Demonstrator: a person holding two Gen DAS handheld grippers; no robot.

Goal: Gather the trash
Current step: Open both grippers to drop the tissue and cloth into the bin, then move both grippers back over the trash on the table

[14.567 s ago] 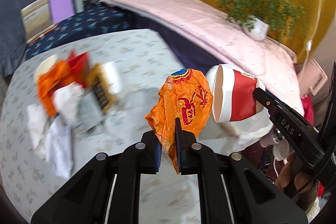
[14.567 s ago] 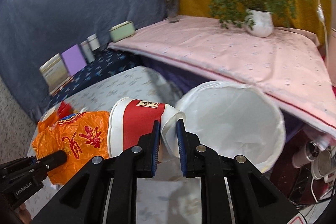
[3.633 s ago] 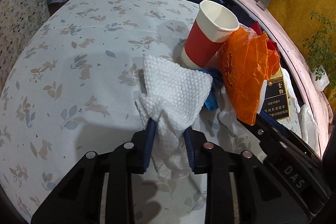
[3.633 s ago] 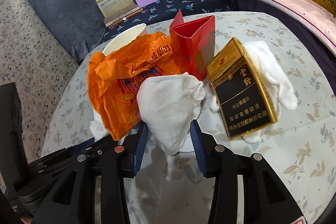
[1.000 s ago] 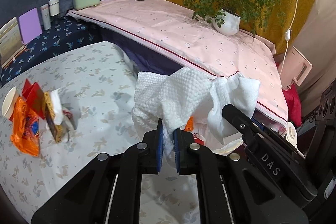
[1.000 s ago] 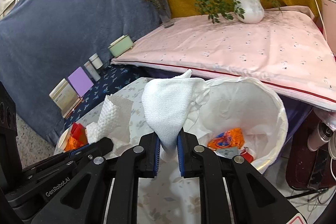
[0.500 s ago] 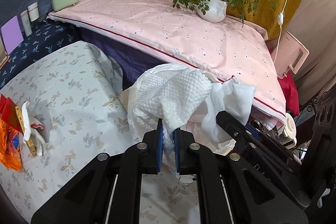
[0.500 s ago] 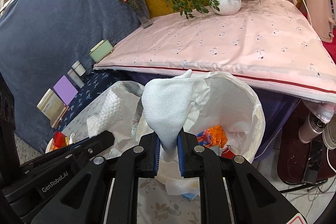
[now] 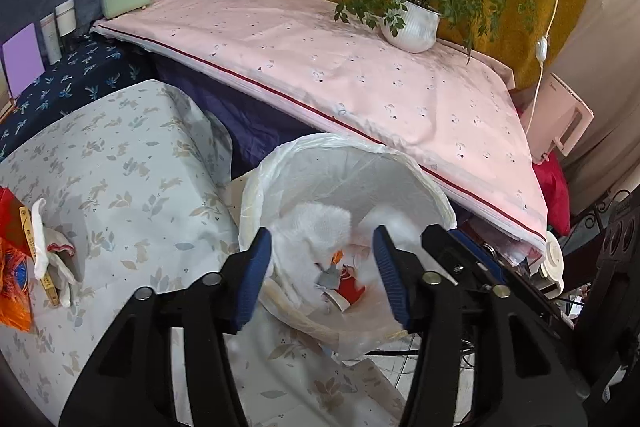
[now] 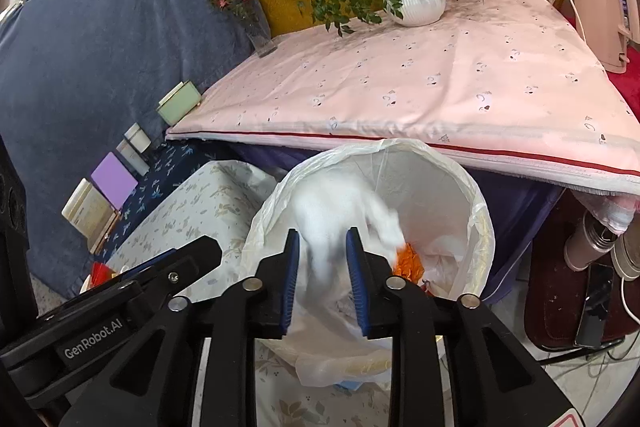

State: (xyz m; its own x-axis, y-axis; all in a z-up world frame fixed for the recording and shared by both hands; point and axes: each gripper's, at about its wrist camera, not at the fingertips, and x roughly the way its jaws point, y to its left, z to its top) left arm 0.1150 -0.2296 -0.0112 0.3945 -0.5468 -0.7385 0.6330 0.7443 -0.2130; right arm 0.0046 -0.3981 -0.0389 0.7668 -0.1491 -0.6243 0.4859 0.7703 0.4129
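Bin rim: the trash bin, lined with a white plastic bag, stands at the edge of the floral-cloth table; its far rim runs just under the overhang of the pink-covered surface.
Open room: the bin's mouth is wide and unblocked from above; both grippers sit over its near rim, close beside each other.
Left gripper: jaws opening, well apart; nothing is pressed between the blue pads; a white cloth shows in the gap, down inside the bin.
Right gripper: jaws opening, a narrower gap; a second white cloth, motion-blurred, lies between and beyond the pads, over the bin, with the pads not pressing on it.
Trash in bin: an orange wrapper, a red-and-white paper cup and crumpled white paper at the bottom.
Trash left on table: a white glove draped over a gold-edged box, with an orange bag and a red piece at the left edge.
Hard to tell: whether the blurred cloth touches the right pads; the table trash is cut off by the frame edge; the bin's base is hidden.
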